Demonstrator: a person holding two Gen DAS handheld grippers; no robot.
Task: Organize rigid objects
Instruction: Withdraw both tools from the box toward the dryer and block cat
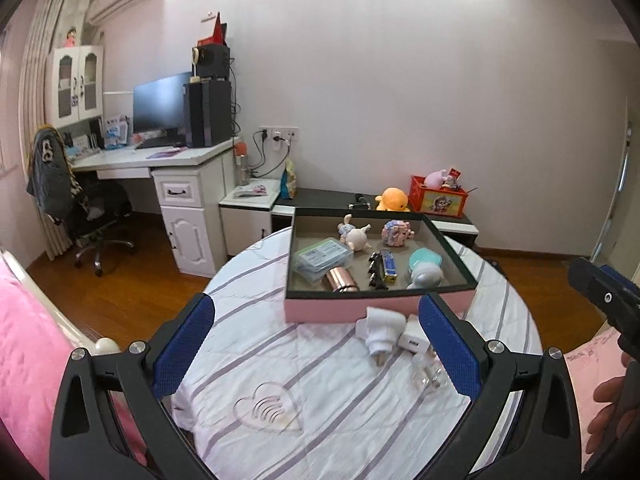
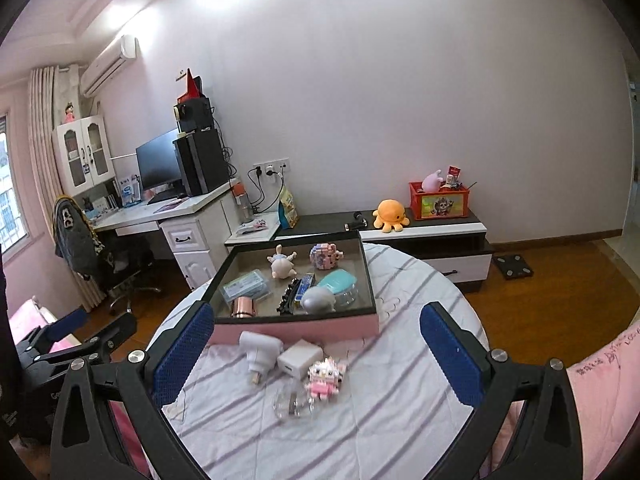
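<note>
A pink box [image 1: 340, 309] [image 2: 320, 330] with a dark rim stands on a round table with a striped cloth [image 1: 320, 380] [image 2: 380, 420]. It holds several small items, such as a doll figure [image 2: 282, 266], a block toy [image 2: 325, 255] and a copper cup [image 2: 242, 306]. In front of the box lie a white plug [image 1: 374, 330] [image 2: 256, 350], a white charger [image 1: 412, 338] [image 2: 296, 363], a pink block figure [image 2: 325, 378] and a clear item [image 2: 290, 406]. A clear heart shape [image 1: 266, 408] lies nearer. My left gripper [image 1: 316, 344] and right gripper [image 2: 318, 354] are open and empty above the table.
A low black-and-white cabinet [image 2: 420, 236] behind the table carries an orange plush [image 2: 390, 214] and a red crate [image 2: 438, 200]. A white desk [image 1: 160, 160] with a monitor and a chair [image 1: 80, 208] stands left. A pink bed [image 1: 24, 340] is at the left.
</note>
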